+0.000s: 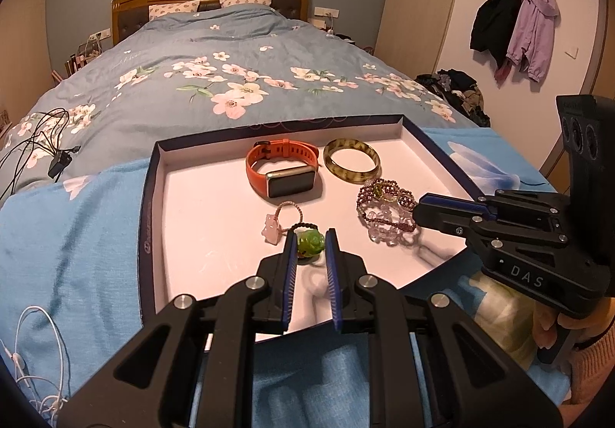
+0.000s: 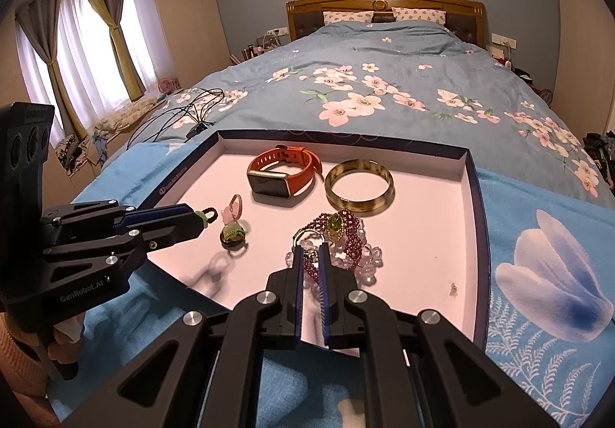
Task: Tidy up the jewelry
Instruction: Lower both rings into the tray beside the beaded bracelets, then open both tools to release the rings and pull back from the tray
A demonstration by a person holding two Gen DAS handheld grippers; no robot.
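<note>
A shallow white tray (image 1: 152,197) (image 2: 476,197) lies on a blue blanket. My left gripper (image 1: 311,234) (image 2: 200,222) is shut on a green jade pendant (image 1: 310,244) with a black cord loop, just above the tray's near part. A small dark-and-green piece (image 2: 232,234) lies below its tips. My right gripper (image 2: 310,249) (image 1: 417,211) is shut on a purple beaded bracelet (image 2: 348,232) (image 1: 384,193) that is tangled with a clear crystal one (image 2: 369,262). Farther back rest an orange watch (image 1: 284,174) (image 2: 280,174), an amber bangle (image 1: 351,178) (image 2: 359,205) and a pink charm bracelet (image 1: 271,228) (image 2: 236,203).
The tray sits at the foot of a bed with a floral duvet (image 1: 230,55). Black cables (image 1: 34,143) (image 2: 184,113) lie on the duvet to the left, white earphones (image 1: 38,351) on the blanket. Coats (image 1: 515,24) hang on the right wall.
</note>
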